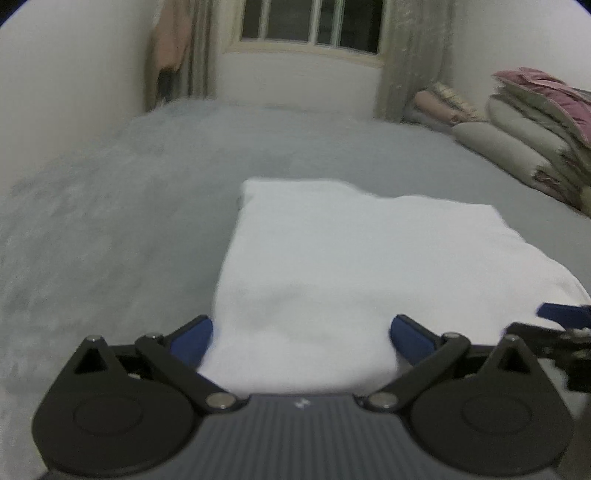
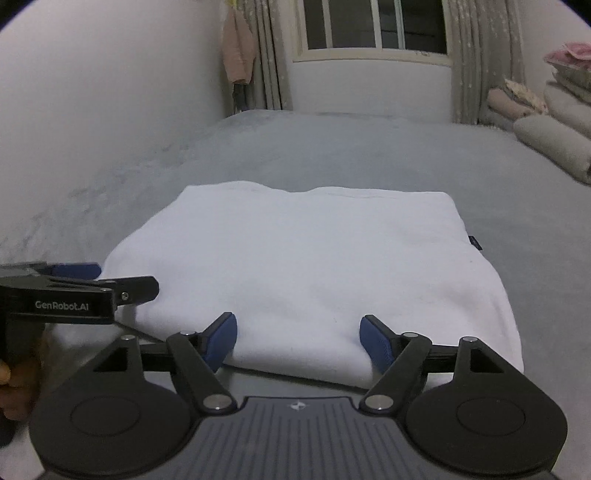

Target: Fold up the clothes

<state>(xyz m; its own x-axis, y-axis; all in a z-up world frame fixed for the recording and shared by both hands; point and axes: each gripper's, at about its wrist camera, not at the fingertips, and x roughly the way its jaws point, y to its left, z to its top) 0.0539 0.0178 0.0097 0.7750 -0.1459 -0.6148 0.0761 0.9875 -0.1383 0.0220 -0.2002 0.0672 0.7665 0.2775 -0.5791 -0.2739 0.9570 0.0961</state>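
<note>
A white garment [image 1: 332, 258] lies folded into a thick rectangle on the grey bed [image 1: 110, 221]; the right wrist view shows it too, white garment [image 2: 314, 258]. My left gripper [image 1: 301, 334] is open, its blue pads [image 1: 194, 339] standing either side of the near left edge of the cloth, nothing pinched. My right gripper [image 2: 299, 338] is open too, over the near edge of the garment. From the right wrist view the left gripper [image 2: 85, 280] comes in sideways at the garment's left corner. The right gripper's tip [image 1: 561, 314] shows at the right edge.
Folded quilts and pillows [image 1: 535, 129] are stacked along the bed's right side. A window [image 2: 373, 26] with curtains and a hanging pink garment [image 2: 238, 48] stand at the far wall. A white wall [image 2: 92, 110] borders the bed on the left. A hand [image 2: 14, 387] holds the left gripper.
</note>
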